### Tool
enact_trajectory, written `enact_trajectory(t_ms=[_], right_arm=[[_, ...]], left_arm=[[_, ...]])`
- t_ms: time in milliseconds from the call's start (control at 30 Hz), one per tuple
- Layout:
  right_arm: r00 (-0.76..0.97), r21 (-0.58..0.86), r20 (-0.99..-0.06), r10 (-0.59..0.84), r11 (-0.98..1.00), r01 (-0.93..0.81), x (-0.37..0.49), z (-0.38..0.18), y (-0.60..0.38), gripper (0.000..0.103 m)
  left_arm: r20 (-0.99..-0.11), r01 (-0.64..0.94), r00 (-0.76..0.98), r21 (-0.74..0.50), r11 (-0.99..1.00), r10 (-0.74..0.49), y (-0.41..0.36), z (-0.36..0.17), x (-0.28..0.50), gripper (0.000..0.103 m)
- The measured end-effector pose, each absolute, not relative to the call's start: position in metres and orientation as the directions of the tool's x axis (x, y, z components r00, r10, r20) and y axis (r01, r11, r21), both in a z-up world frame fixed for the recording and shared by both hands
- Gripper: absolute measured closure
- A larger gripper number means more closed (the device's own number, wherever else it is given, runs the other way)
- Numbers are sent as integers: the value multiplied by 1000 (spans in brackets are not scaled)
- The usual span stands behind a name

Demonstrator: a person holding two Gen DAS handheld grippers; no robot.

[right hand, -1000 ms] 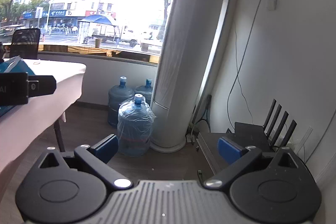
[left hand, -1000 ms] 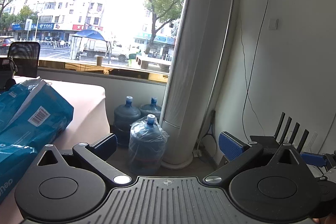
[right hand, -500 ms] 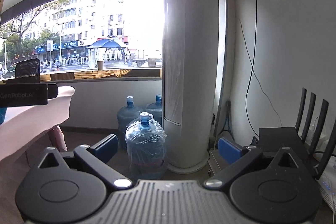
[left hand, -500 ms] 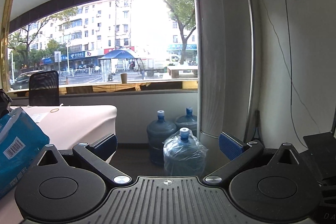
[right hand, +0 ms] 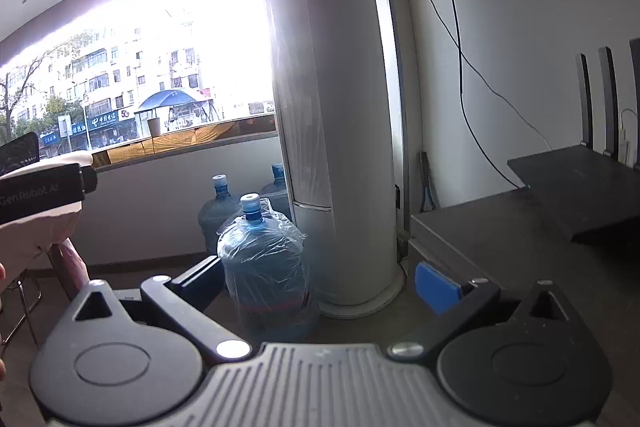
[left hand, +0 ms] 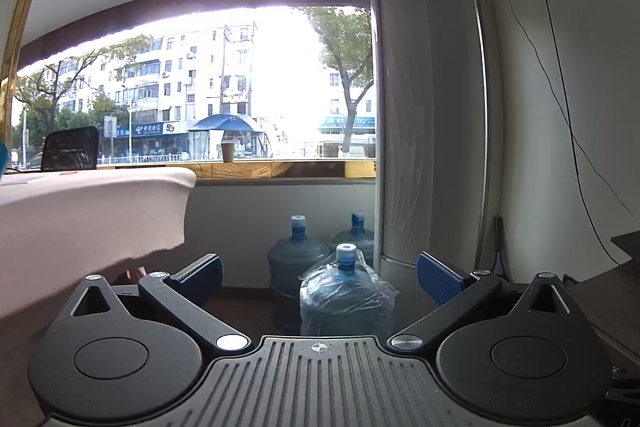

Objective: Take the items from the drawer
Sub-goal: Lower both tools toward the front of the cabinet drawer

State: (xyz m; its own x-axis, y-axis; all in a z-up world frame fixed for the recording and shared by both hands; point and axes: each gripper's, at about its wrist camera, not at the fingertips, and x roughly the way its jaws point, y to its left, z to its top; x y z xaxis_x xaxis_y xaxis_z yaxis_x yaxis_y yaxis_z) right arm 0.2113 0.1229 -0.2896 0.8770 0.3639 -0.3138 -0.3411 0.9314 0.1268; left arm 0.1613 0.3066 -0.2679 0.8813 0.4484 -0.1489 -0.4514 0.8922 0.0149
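Blue water jugs (left hand: 297, 275), white column unit (right hand: 336, 107), seemingly pinkish tablecloth (left hand: 88, 211)

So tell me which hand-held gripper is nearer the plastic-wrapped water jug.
Right. The right hand-held gripper has the wrapped jug looming large just ahead of its open fingers; the left hand-held gripper sees it smaller, farther ahead.

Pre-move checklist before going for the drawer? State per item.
1. Left gripper open, nothing held: ok.
2. Right gripper open, nothing held: ok.
3. Drawer in view: not ok, neither camera shows one.
4. Items to take in view: not ok.
5. Wrapped water bottle straight ahead of the right gripper, beside the tall air conditioner; clearance: cannot tell.
6. Dark cabinet top on the right; whether it has the drawer: cannot tell.
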Motion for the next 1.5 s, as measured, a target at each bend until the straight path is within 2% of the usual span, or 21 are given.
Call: enact_trajectory(t_ms=[267,467,533,733,800,1100,1333,1500], right_arm=[[892,178,-199,407,910,-375,200,-359,115,0],[901,177,-133,413,905,-388,186,-380,105,0],[899,192,-148,412,904,-383,179,-376,100,0],[897,196,-133,420,899,-392,150,-361,82,0],[894,205,-143,424,897,-392,139,-358,75,0],[896,178,-128,425,899,-401,91,-333,42,0],[902,177,-140,409,907,-383,72,-320,20,0],[908,163,-136,397,913,-375,68,-317,1,0]], left_arm=[[-121,-380,915,68,923,385,287,-337,162,0],[-98,-409,905,61,910,413,273,-353,149,0],[-127,-419,898,45,907,421,272,-353,142,0],[-135,-462,877,26,886,461,263,-339,110,0],[-168,-456,876,12,890,452,263,-340,106,0],[-204,-466,867,-13,885,454,233,-320,60,0],[-192,-489,857,-13,872,478,210,-302,35,0],[-204,-466,871,-54,883,447,197,-300,38,0]])
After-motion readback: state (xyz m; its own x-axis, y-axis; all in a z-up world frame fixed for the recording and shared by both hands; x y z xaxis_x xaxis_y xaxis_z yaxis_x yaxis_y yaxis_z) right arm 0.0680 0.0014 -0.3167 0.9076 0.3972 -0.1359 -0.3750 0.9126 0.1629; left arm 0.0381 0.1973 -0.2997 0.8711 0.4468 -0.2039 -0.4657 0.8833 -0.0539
